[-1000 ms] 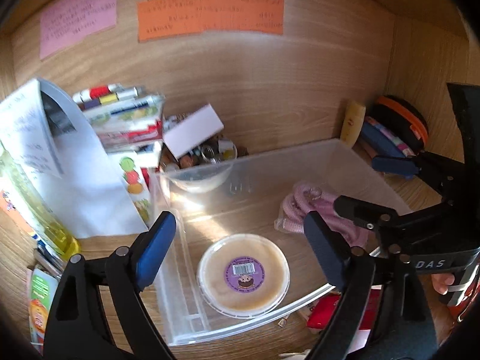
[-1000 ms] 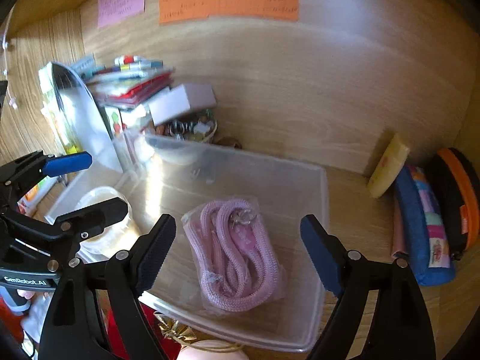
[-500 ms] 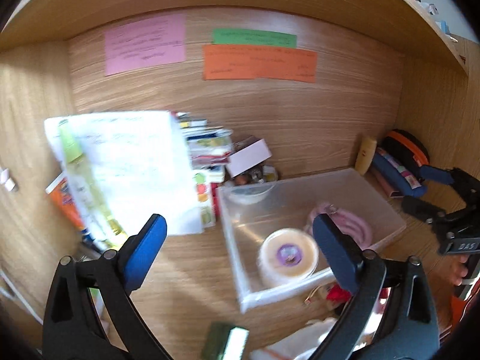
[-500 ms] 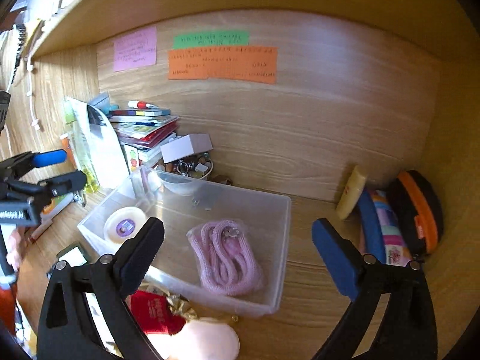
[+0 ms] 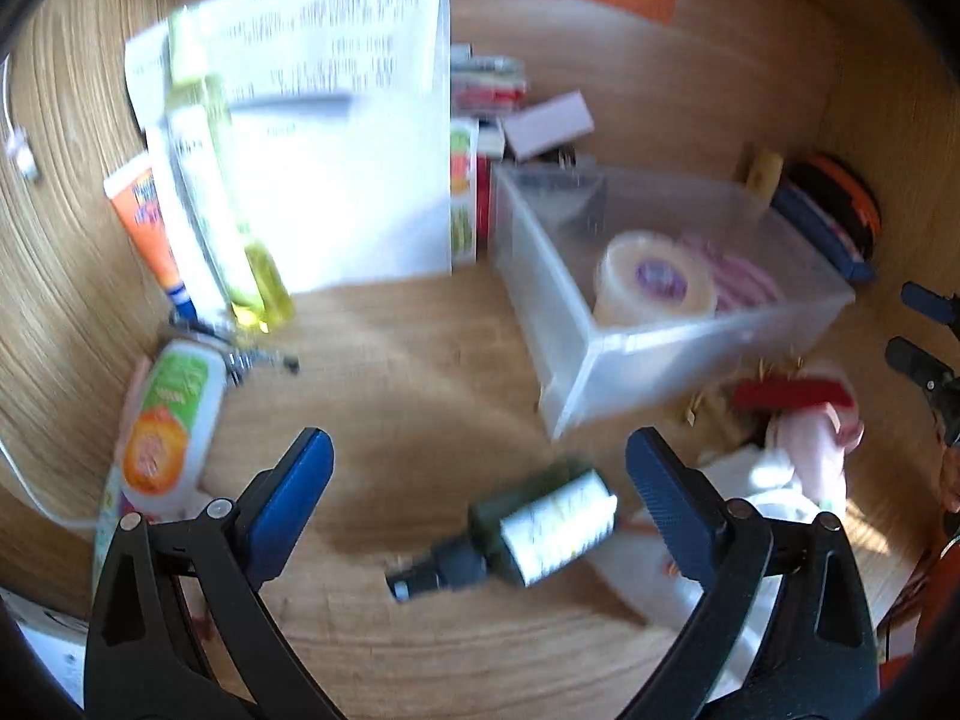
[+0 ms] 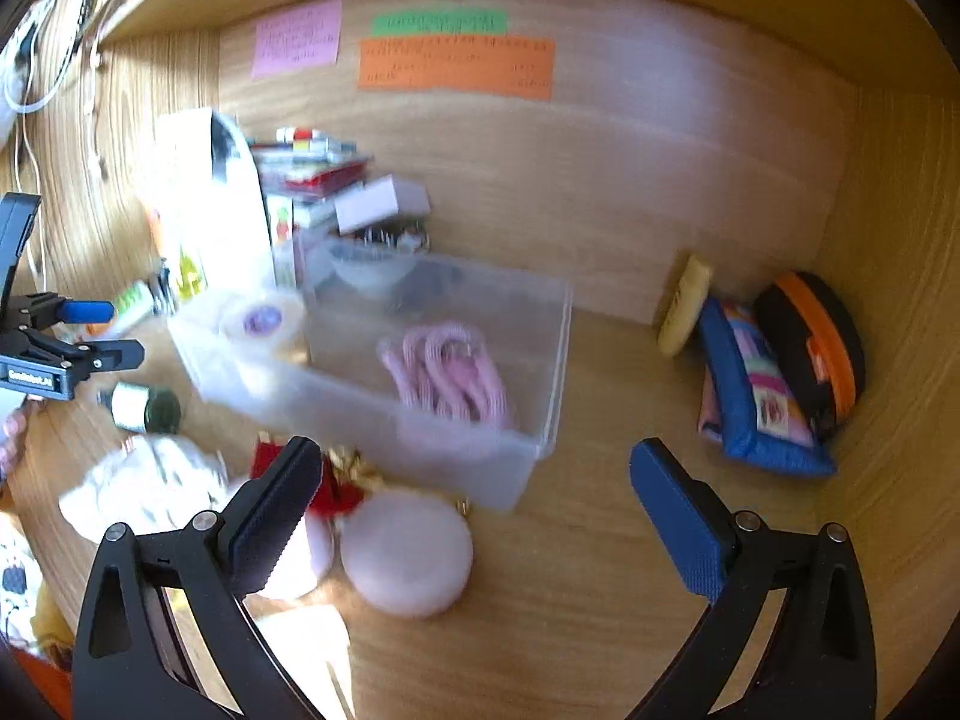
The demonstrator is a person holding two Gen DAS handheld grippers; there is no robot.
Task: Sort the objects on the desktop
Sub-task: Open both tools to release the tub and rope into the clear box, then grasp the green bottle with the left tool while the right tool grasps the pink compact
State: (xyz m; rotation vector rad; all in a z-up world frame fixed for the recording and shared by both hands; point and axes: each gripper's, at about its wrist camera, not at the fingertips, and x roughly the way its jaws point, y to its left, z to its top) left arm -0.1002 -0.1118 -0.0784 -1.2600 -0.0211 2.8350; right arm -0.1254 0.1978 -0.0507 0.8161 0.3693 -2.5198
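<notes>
A clear plastic bin [image 5: 606, 354] [image 6: 540, 324] sits on the wooden desk and holds a round lidded tub [image 5: 654, 285] [image 6: 261, 321] and a pink coiled rope [image 6: 447, 369]. A dark green bottle with a white label [image 5: 534, 531] [image 6: 144, 408] lies on the desk in front of the bin. My left gripper [image 5: 477, 501] is open and empty, hovering above the bottle. My right gripper [image 6: 474, 516] is open and empty, in front of the bin near a round pink case [image 6: 408, 552].
A white paper sheet [image 5: 336, 120], tubes and bottles [image 5: 210, 198] and stacked boxes [image 6: 318, 174] stand at the left and back. A blue pouch [image 6: 753, 396] and an orange-black case [image 6: 822, 348] lean at the right wall. A red item [image 5: 792, 393] and white cloth [image 6: 144, 486] lie in front of the bin.
Both grippers have pulled back from the bin and stayed open. The left view now looks down on the desk in front of the bin, with the green bottle between its fingers.
</notes>
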